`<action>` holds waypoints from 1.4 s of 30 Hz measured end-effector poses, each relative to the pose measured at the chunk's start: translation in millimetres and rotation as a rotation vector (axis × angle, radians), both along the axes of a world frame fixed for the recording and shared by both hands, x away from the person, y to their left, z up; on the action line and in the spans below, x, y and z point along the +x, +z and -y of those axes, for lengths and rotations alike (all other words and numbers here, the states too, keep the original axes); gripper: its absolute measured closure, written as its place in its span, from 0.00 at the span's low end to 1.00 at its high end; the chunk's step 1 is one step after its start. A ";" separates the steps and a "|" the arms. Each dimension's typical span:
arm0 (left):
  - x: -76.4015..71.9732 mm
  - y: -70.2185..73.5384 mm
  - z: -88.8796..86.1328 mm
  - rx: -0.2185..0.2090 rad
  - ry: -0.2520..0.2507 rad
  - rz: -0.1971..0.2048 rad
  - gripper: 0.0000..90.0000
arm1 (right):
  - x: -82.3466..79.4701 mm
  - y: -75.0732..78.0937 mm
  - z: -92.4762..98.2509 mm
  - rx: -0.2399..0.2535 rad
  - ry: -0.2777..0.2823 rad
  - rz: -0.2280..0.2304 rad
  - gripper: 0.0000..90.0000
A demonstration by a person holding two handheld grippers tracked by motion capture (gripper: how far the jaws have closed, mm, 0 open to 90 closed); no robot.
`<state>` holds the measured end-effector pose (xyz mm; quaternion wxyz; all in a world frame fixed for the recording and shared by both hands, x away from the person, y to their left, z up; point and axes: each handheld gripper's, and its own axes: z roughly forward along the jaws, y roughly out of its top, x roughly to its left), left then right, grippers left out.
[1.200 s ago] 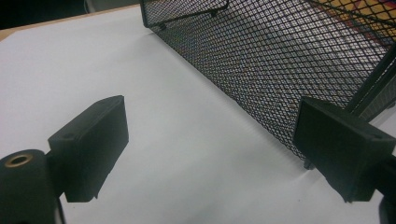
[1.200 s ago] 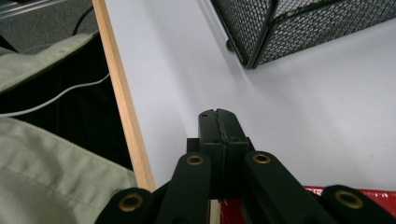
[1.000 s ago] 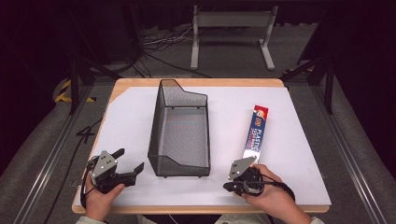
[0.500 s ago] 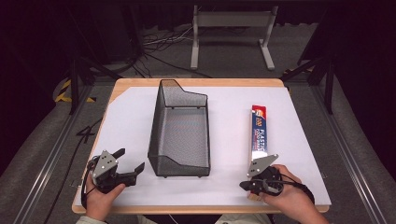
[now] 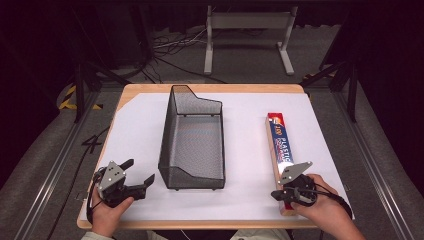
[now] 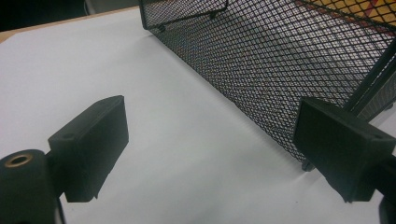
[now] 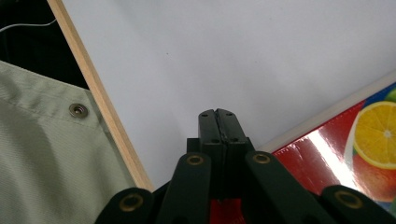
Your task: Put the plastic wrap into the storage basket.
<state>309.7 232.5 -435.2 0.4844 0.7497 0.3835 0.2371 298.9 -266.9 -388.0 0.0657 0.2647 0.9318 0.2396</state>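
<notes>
A long plastic wrap box point(image 5: 279, 144) lies lengthwise on the white table cover point(image 5: 140, 125), right of a black mesh basket point(image 5: 192, 135). My right gripper point(image 5: 276, 194) rests over the box's near end, jaws shut with nothing between them and pointing left. In the right gripper view the shut tips point(image 7: 217, 115) hang over white cover, with the box's red end and orange picture point(image 7: 359, 144) to their right. My left gripper point(image 5: 139, 171) stands open at the near left, aimed at the basket's near left corner. Between its wide jaws point(image 6: 217, 144) lies bare cover, and the basket's mesh wall point(image 6: 289, 60) is just ahead.
The table's wooden front edge point(image 7: 100, 105) runs close by the right gripper, with the person's pale clothing point(image 7: 42, 154) beyond it. A metal stand point(image 5: 247, 35) and cables lie on the dark floor behind the table.
My right hand has slid to the right, from beside the basket's near right corner onto the near end of the box. The left gripper has stayed put.
</notes>
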 end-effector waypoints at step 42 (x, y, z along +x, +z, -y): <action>3.8 0.1 4.6 0.005 -0.006 0.000 0.13 | 6.0 34.0 56.9 0.526 -0.317 0.273 0.45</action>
